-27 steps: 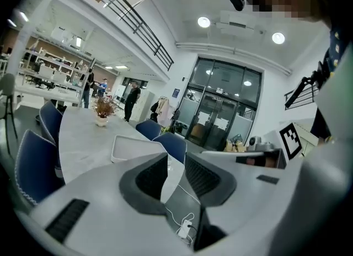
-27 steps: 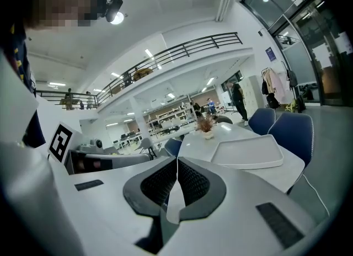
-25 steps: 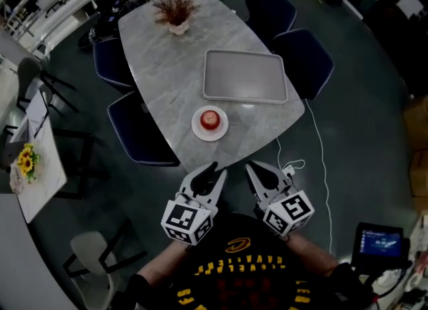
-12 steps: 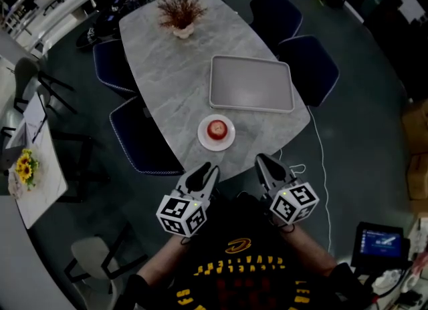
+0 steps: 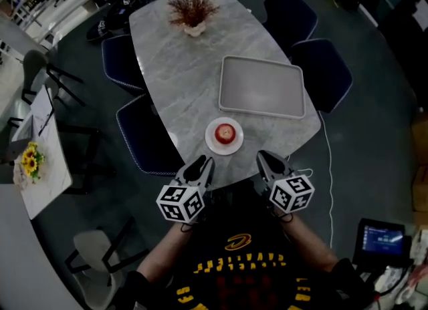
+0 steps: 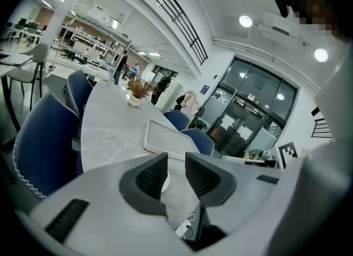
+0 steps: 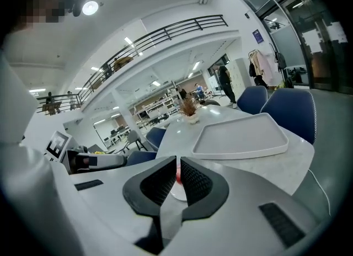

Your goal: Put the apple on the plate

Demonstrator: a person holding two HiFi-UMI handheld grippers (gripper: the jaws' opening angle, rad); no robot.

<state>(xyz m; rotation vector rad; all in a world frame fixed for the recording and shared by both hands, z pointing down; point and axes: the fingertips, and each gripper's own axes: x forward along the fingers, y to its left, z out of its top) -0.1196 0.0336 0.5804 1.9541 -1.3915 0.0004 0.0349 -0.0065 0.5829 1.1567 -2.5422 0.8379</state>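
The apple [image 5: 225,132] sits on the plate [image 5: 214,143], upright and about in its middle, and the plate stands near the close edge of the worktop [image 5: 174,68], just in front of the empty tray [image 5: 262,88]. Judged by that, the placing step is done and nothing of the task is left to carry. Both tools hang off the worktop, close to the person's body and well apart from the plate. The left gripper [image 5: 202,166] has its jaws a little spread, with nothing between them; only the worktop and the tray show beyond the gap in its own view. The right gripper [image 5: 266,162] has its jaws all but pressed together, leaving a thin slit, and holds nothing; the apple shows through that slit, but far off on the plate. So this looks like the rest at the end, not a reach. The next move, if any, calls for little: keep both grippers clear of the worktop edge so that the plate is not knocked, and leave the apple where it lies.
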